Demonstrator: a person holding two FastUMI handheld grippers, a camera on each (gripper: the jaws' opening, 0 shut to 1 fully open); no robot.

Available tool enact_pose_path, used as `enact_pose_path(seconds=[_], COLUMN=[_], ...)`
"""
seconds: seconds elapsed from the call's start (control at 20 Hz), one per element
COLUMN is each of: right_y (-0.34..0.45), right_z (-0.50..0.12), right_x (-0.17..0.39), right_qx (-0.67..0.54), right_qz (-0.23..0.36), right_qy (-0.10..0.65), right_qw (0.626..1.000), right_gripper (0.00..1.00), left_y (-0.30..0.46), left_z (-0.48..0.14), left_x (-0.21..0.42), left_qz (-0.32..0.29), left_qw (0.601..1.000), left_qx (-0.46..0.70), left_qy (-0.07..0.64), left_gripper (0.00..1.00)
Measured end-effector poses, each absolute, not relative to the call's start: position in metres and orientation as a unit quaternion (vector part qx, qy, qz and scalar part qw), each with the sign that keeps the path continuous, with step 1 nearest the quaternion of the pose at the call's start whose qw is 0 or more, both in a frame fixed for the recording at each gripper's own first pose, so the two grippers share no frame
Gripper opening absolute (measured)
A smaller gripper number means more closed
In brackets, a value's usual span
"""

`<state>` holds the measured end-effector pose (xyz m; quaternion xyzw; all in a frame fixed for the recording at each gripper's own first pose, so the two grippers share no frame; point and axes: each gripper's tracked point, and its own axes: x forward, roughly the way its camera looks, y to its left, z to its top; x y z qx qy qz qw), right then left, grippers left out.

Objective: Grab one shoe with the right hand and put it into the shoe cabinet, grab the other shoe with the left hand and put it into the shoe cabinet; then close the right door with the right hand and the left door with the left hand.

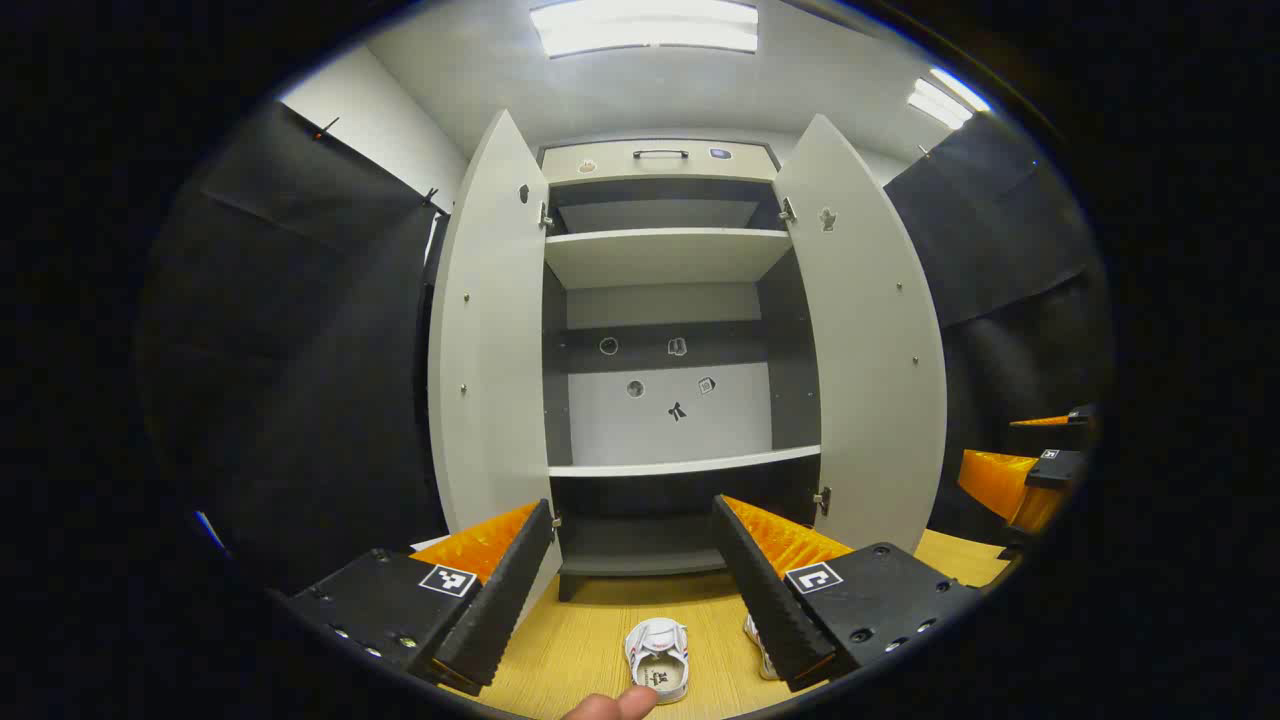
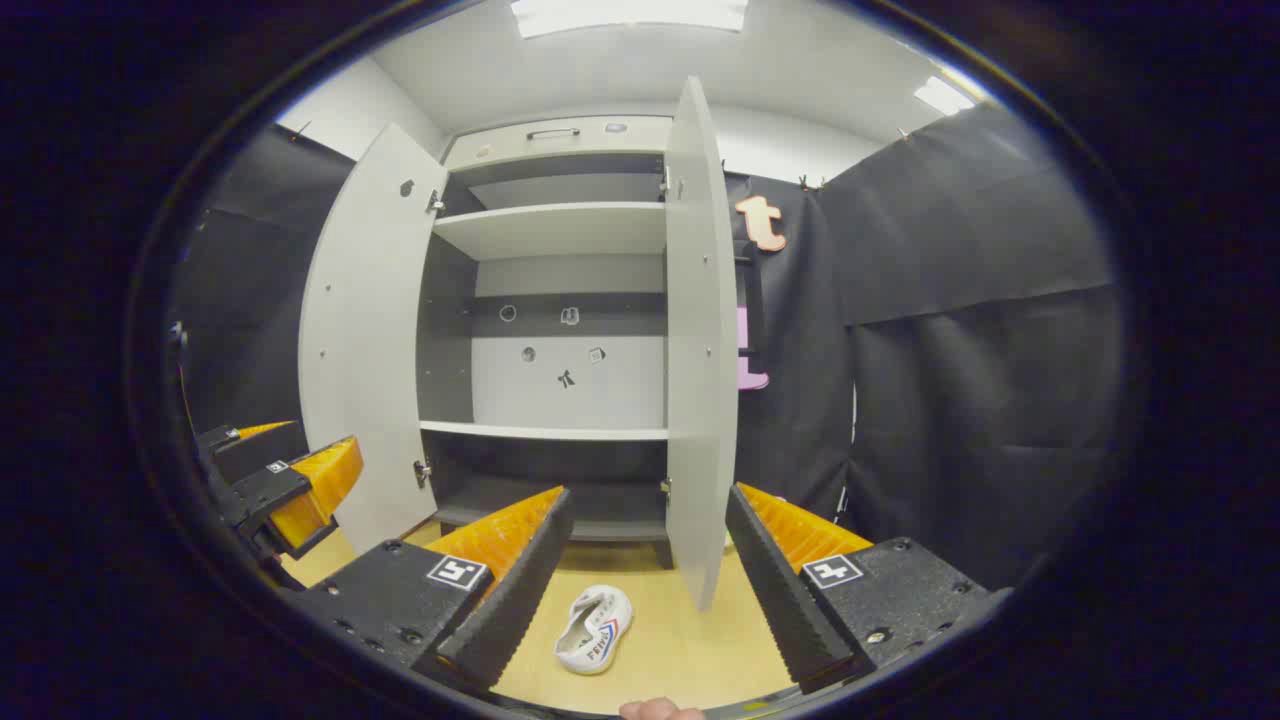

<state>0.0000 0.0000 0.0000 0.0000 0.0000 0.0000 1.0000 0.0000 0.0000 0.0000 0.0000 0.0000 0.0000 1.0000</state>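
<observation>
Two shoes (image 1: 658, 655) lie on the floor before our open shoe cabinet (image 1: 665, 300). Left tongs (image 1: 632, 590) and right tongs (image 2: 648, 580) gape, empty; next, we judge, the right must descend onto one shoe.

Black cloth (image 2: 960, 300) hangs as the booth's wall on both sides, clipped along its top edge against a white wall (image 1: 375, 125). Bright ceiling light panels (image 1: 645, 27) glow overhead on a white ceiling. The floor (image 2: 690, 650) is light wood-grain board.
</observation>
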Motion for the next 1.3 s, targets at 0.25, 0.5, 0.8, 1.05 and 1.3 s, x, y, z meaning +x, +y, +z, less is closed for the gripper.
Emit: enact_pose_path(seconds=[0.25,0.5,0.8,1.05,1.3], right_y=[0.005,0.005,0.012,0.024,0.041], right_z=[-0.006,-0.003,0.001,-0.004,-0.025], right_x=[0.002,0.005,0.004,0.004,0.008], right_qx=[0.000,0.010,0.003,-0.003,-0.007], right_qz=[-0.002,0.000,0.005,0.019,0.039], right_qy=[0.016,0.015,0.007,0.011,0.031], right_qw=[1.000,1.000,1.000,1.000,0.999], right_gripper=[0.97,1.00,1.00,1.00,0.99], left_y=[-0.002,-0.001,0.005,0.008,0.015], left_z=[-0.004,-0.003,0.001,0.001,-0.001], left_x=[0.002,0.003,0.004,0.005,0.003], left_qz=[-0.006,-0.006,0.000,0.002,0.006], left_qw=[1.000,1.000,1.000,1.000,1.000], left_qx=[-0.005,-0.004,0.000,0.001,-0.004], left_qy=[0.004,0.002,-0.004,-0.006,-0.002], left_gripper=[0.96,0.96,0.96,0.96,0.96])
